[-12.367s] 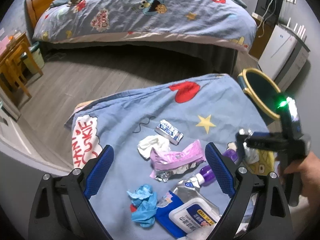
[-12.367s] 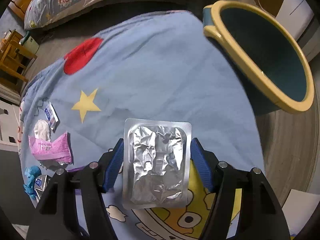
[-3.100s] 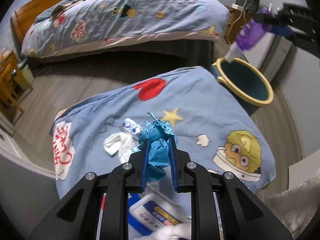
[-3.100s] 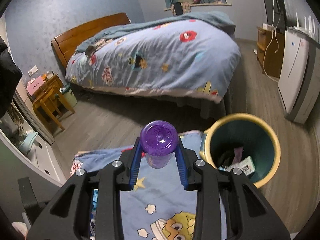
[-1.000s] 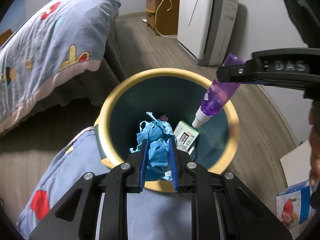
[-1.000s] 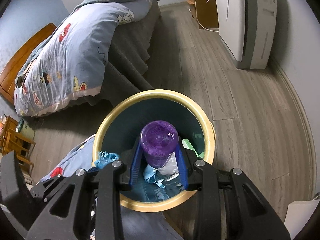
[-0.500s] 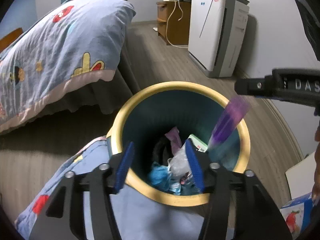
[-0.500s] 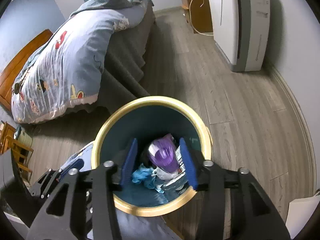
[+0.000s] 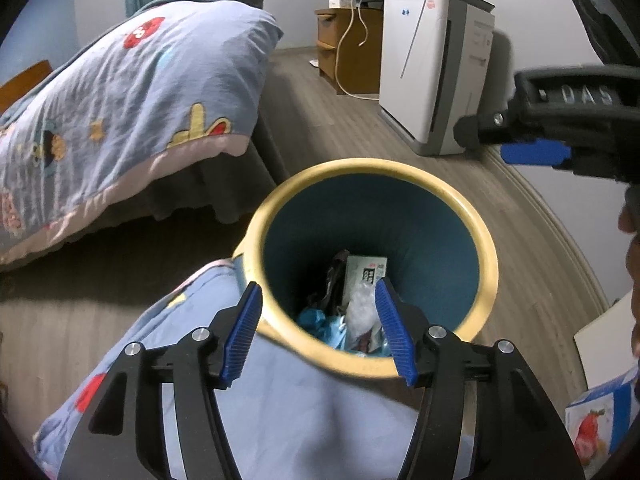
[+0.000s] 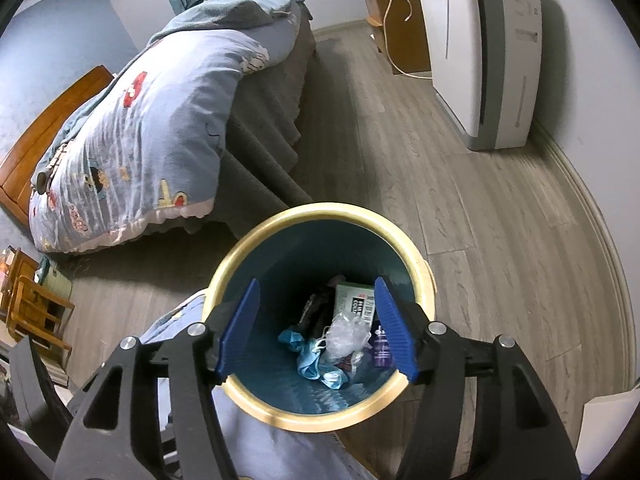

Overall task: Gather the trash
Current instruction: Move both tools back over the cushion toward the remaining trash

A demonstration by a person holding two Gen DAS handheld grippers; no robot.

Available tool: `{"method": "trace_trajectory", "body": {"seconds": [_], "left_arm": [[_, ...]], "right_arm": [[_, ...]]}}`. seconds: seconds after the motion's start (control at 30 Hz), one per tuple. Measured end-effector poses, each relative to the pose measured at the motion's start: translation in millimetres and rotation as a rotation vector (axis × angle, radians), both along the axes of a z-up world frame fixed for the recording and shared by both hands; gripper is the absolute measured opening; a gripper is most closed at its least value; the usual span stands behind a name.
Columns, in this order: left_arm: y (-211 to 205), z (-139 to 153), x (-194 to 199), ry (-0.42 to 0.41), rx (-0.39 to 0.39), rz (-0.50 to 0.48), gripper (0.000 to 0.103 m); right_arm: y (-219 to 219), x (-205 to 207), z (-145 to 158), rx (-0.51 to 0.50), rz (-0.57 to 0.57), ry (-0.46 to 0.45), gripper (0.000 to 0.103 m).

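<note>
Both our claws hang right over the bin [image 10: 416, 264]: the left gripper [image 9: 318, 330] is half-open and empty, the right gripper [image 10: 316, 326] has jaws opening on nothing. The purple bottle [image 10: 382, 346] and blue wad [image 10: 316, 360] lie at the bin's bottom, so we'd lift straight up clear of its rim before swinging off.

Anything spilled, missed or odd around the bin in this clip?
Nothing stands out. The bin stands upright, with the blue mask, crumpled plastic, purple bottle and small box all inside. The left gripper and right gripper hold nothing; the right one's jaws are opening.
</note>
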State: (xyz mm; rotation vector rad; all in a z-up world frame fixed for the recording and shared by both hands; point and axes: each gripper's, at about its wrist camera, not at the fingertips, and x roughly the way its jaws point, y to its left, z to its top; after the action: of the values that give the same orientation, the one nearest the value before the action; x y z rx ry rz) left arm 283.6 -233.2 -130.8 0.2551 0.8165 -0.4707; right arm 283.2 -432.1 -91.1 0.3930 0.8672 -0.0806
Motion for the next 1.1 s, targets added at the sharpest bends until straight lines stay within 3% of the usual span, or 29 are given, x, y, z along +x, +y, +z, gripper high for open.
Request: {"method": "trace_trajectory", "body": {"seconds": [0.33, 0.53, 0.67, 1.1], "left_arm": [[49, 27, -28, -0.026, -0.008, 0.066, 0.06], [97, 51, -58, -0.036, -0.045, 0.148, 0.067], [134, 65, -82, -0.043, -0.04, 0.216, 0.086], [252, 92, -160, -0.088, -0.014, 0.376, 0.09]], "right_arm": [[44, -14, 36, -0.081, 0.079, -0.061, 0.077], [78, -30, 50, -0.126, 0.15, -0.084, 0.083], [102, -43, 58, -0.127, 0.19, -0.099, 0.098], [194, -83, 67, -0.116, 0.349, -0.115, 0.098]]}}
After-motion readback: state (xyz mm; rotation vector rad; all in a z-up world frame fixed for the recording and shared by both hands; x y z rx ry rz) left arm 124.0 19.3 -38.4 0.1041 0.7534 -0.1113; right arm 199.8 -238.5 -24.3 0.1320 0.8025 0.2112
